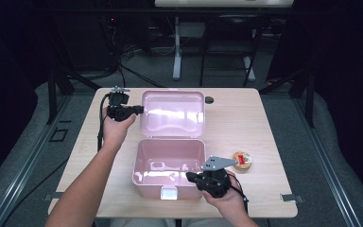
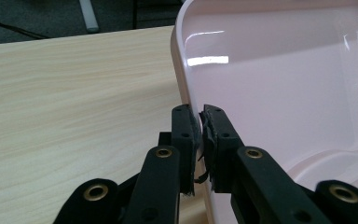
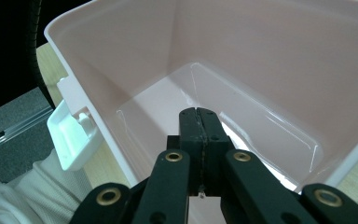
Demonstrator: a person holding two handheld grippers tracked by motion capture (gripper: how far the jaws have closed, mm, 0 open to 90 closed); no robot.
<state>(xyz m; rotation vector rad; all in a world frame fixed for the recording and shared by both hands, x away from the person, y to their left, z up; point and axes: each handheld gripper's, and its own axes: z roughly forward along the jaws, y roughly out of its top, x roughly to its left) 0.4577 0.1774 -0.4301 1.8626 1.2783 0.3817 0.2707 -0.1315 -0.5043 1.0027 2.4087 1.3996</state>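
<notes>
Pink box (image 1: 169, 168) sits centre of the high view, near the table's (image 1: 246, 123) front edge, open and nothing inside it. Its lid (image 1: 172, 113) is swung back and lies just above the base in the frame, inner face up. White latch (image 1: 168, 193) hangs at the middle of the box's front wall; in the right gripper view it shows at left (image 3: 70, 137), outside the wall.

Left gripper (image 1: 139, 109) is at the lid's left edge, centre-left of the high view, held in the person's left hand (image 1: 116, 126). In the left gripper view (image 2: 200, 123) the jaws are nearly together, clamped on the lid's thin rim (image 2: 186, 88), which runs up between the pads; frayed pad material shows in the narrow gap. Lid interior takes up the right half of that frame, bare wood the left.

Right gripper (image 1: 189, 176) is at the box's lower right corner in the high view, in the right hand (image 1: 227, 198), grey plate on top. In the right gripper view (image 3: 199, 112) the jaws are fully closed, pad against pad, nothing between them, tips above the open base with the glossy box floor (image 3: 168, 107) behind. A white sleeve (image 3: 14, 200) shows at lower left of that frame.

Small round tin (image 1: 242, 161) with a red mark on a gold top sits on the table just right of the box, beside the right gripper's plate. Dark grommet (image 1: 209, 100) is in the table near the lid's upper right corner.
</notes>
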